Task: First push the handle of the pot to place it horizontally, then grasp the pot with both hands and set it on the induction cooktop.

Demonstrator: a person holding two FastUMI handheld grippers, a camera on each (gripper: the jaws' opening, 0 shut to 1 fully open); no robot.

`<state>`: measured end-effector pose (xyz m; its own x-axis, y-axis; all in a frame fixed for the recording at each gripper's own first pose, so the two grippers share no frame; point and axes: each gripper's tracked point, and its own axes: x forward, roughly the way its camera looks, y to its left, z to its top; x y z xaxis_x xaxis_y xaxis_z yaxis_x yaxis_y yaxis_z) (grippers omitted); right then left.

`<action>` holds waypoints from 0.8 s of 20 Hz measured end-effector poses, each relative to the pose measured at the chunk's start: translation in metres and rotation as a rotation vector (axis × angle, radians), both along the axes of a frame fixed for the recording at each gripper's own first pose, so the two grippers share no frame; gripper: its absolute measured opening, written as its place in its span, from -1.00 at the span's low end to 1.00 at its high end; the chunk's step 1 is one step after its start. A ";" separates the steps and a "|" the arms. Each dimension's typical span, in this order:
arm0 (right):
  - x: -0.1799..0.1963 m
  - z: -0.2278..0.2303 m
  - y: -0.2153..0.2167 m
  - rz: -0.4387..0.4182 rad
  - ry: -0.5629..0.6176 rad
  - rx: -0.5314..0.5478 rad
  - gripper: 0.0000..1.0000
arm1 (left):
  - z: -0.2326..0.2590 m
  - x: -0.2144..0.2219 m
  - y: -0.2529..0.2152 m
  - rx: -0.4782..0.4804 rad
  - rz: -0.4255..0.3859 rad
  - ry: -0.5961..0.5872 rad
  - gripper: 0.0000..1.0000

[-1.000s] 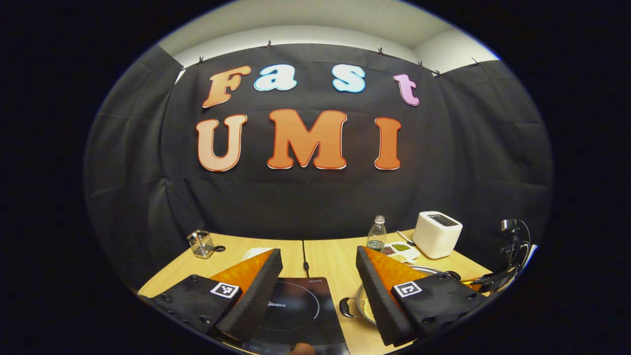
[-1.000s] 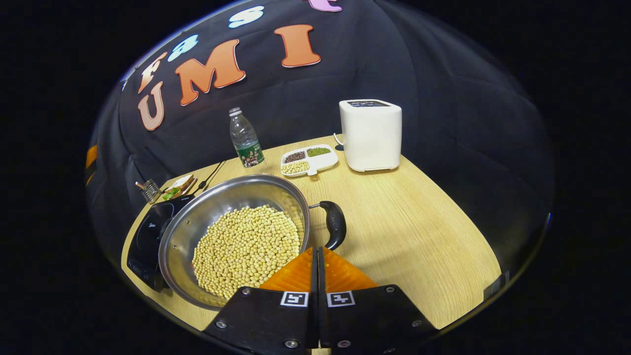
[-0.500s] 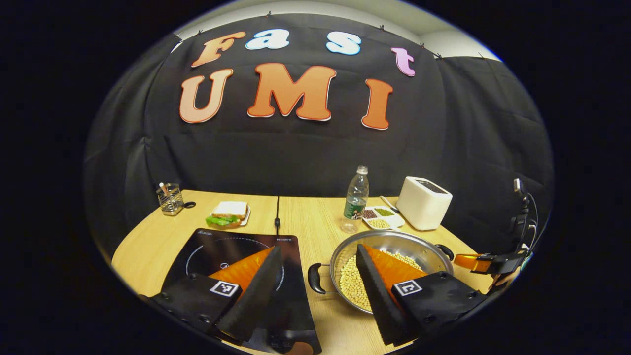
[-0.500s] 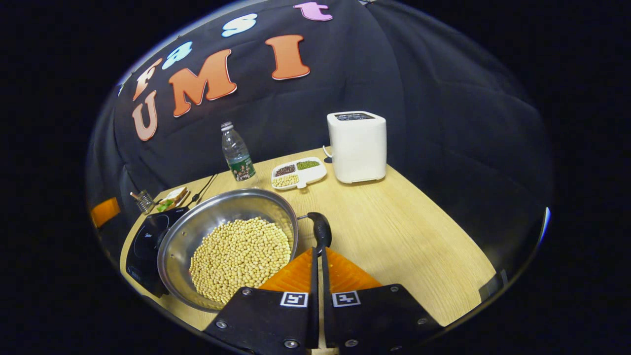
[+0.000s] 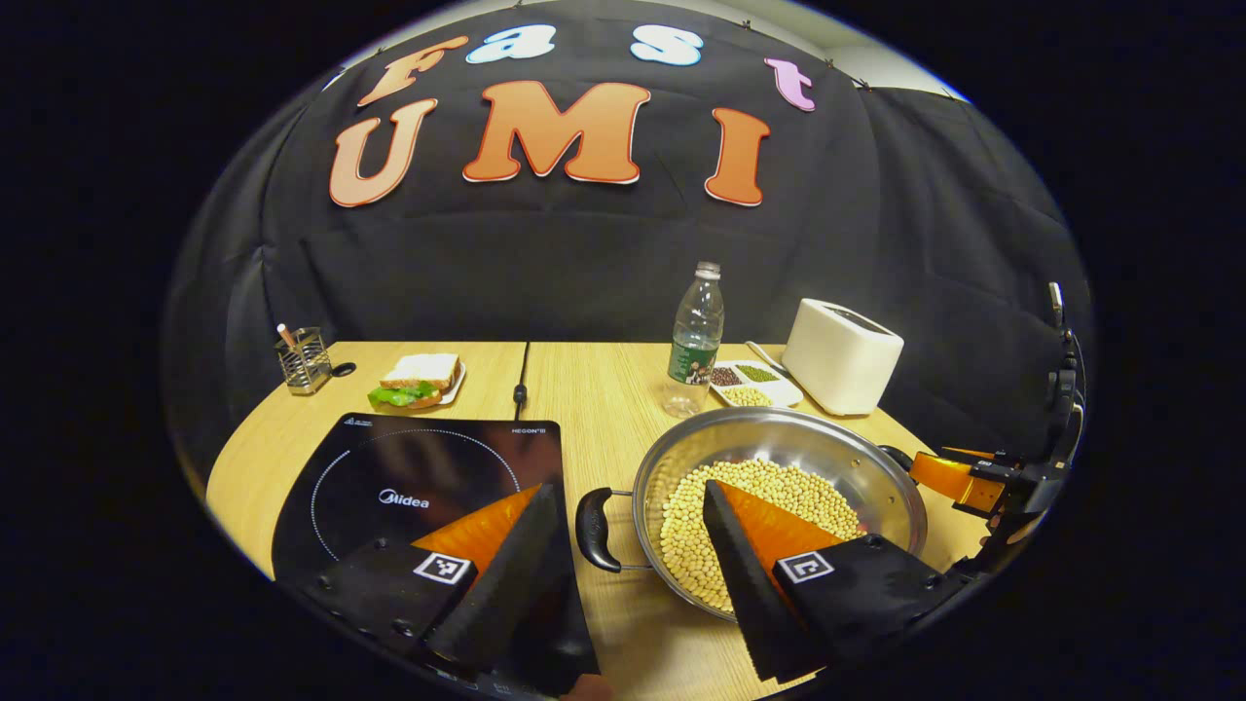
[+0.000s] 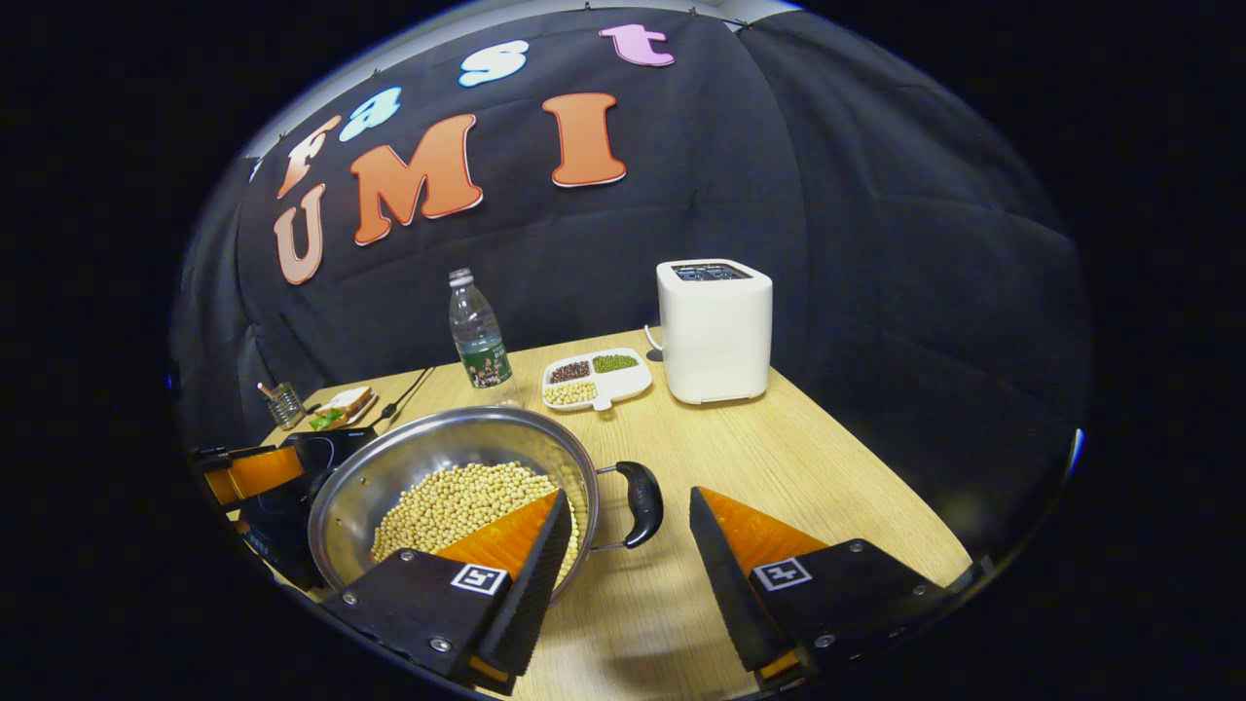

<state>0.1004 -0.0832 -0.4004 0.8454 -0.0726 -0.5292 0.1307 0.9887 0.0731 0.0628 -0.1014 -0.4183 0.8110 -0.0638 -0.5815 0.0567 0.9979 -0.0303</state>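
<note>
We're lining both wide-open grippers, left (image 5: 623, 545) and right (image 6: 623, 545), up on the bean-filled round steel pot (image 6: 458, 487); its black handles (image 6: 644, 503) at 12 o'clock could slip, spilling beans.

A staged kitchen booth: wooden table (image 6: 827, 467), toaster (image 6: 714, 331), induction cooktop (image 5: 428, 487), black cloth wall (image 5: 584, 263).

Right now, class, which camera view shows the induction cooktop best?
The left gripper view: the induction cooktop lies near, its ring plain. The right gripper view shows a dark sliver behind the pot.
</note>
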 end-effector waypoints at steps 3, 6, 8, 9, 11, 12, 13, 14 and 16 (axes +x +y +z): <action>0.008 -0.014 -0.006 -0.016 0.042 0.002 0.70 | -0.015 0.006 -0.003 0.012 -0.003 0.035 0.97; 0.016 -0.028 -0.005 -0.014 0.085 0.036 0.77 | -0.028 0.007 -0.005 0.021 -0.006 0.078 0.97; 0.019 -0.037 -0.003 -0.008 0.111 0.048 0.81 | -0.037 0.012 -0.002 0.040 0.001 0.102 0.98; 0.022 -0.041 -0.002 -0.004 0.121 0.048 0.82 | -0.041 0.013 -0.003 0.043 0.001 0.110 0.98; 0.025 -0.046 0.000 0.007 0.136 0.047 0.83 | -0.046 0.015 -0.003 0.045 0.002 0.120 0.98; 0.025 -0.049 0.001 0.011 0.143 0.052 0.83 | -0.052 0.015 -0.003 0.041 0.005 0.136 0.97; 0.026 -0.051 0.003 0.016 0.151 0.060 0.82 | -0.061 0.014 -0.003 0.030 0.011 0.162 0.96; 0.026 -0.052 0.002 0.020 0.156 0.070 0.82 | -0.066 0.009 -0.002 0.028 0.027 0.190 0.96; 0.027 -0.053 0.007 0.029 0.162 0.098 0.76 | -0.064 0.014 0.000 0.032 0.020 0.174 0.93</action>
<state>0.1269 -0.0760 -0.4534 0.7498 0.0094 -0.6616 0.1202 0.9813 0.1501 0.0766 -0.1019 -0.4827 0.6992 -0.0279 -0.7144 0.0338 0.9994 -0.0059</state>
